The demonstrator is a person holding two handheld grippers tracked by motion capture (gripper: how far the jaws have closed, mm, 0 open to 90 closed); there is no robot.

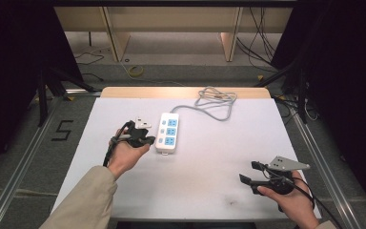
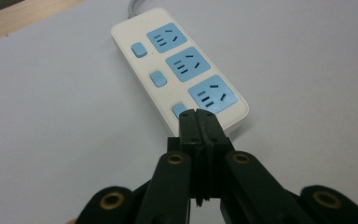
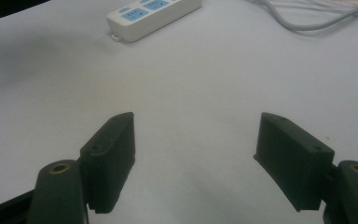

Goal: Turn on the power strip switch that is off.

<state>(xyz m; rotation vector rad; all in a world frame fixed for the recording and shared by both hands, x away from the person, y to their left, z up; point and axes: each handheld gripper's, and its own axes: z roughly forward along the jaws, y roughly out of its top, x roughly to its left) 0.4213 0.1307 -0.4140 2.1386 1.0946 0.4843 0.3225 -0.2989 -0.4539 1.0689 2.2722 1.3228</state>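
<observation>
Just left gripper [image 2: 198, 122] jaws together over unbranded power strip [image 2: 179, 70]; right gripper [image 3: 196, 140] jaws apart

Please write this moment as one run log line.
left claw: shut, tips at power strip switch end | right claw: open, empty, apart | strip: flat on table

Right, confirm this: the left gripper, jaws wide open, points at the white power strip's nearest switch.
Wrong on the jaws: the left gripper has them shut together, as the left gripper view shows. It does point at the white power strip, at its nearest switch.
</observation>
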